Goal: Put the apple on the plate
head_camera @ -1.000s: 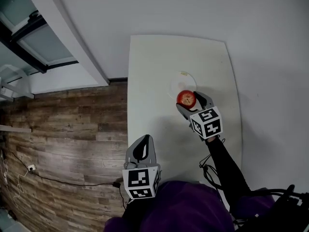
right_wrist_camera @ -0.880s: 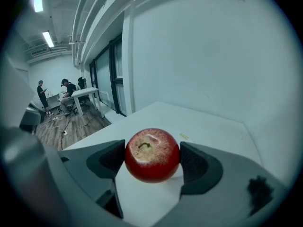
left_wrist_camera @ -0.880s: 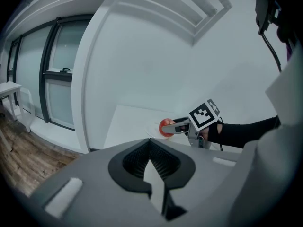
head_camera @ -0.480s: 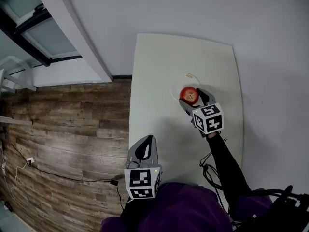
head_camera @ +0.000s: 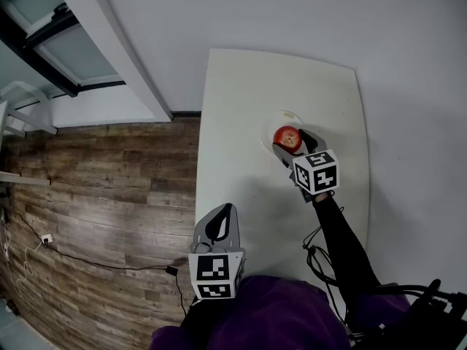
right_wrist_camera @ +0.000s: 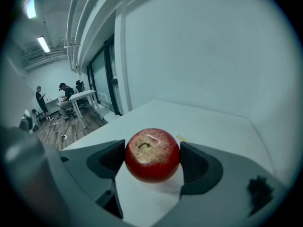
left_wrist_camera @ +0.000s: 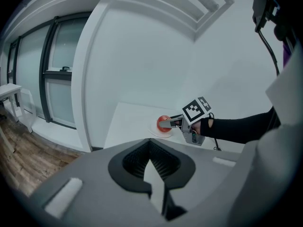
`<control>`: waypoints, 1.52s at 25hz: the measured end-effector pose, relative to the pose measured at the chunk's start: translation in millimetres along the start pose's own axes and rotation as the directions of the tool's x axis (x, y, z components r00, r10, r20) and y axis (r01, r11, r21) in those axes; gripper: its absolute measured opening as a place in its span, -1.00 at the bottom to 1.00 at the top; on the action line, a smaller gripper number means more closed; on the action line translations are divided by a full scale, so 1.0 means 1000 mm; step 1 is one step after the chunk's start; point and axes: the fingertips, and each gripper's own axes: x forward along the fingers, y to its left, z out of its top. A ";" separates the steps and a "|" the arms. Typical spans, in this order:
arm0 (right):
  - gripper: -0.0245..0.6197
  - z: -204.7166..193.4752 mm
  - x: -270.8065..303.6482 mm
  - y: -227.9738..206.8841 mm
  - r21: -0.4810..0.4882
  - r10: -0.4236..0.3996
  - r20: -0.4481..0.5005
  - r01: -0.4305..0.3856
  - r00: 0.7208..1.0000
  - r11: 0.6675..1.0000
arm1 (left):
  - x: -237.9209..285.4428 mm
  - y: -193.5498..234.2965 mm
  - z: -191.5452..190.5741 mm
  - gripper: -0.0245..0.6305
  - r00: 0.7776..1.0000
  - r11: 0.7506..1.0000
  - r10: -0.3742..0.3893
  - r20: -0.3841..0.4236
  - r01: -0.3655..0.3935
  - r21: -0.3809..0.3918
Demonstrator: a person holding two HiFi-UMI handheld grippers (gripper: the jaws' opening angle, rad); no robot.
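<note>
Between right claw [right_wrist_camera: 152,158] jaws: red apple [right_wrist_camera: 152,154], stem up.

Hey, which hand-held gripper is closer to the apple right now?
Right. The right hand-held gripper has the apple between its jaws, at the plate. The left hand-held gripper is shut on nothing, well back from the apple.
</note>
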 end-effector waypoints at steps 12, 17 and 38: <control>0.19 -0.004 0.011 -0.005 0.056 0.022 -0.006 -0.022 1.000 0.998 | 0.001 0.003 -0.001 -0.91 1.000 1.000 0.009 -0.005 -0.009 0.006; 0.19 -0.006 0.012 -0.005 0.046 0.029 -0.008 -0.029 1.000 0.999 | 0.001 0.002 -0.004 -0.91 1.000 1.000 0.006 -0.007 -0.006 0.007; 0.19 -0.003 0.012 -0.009 0.025 -0.005 0.028 0.005 1.000 1.000 | 0.000 0.005 -0.001 -0.91 1.000 1.000 0.014 0.005 -0.014 0.008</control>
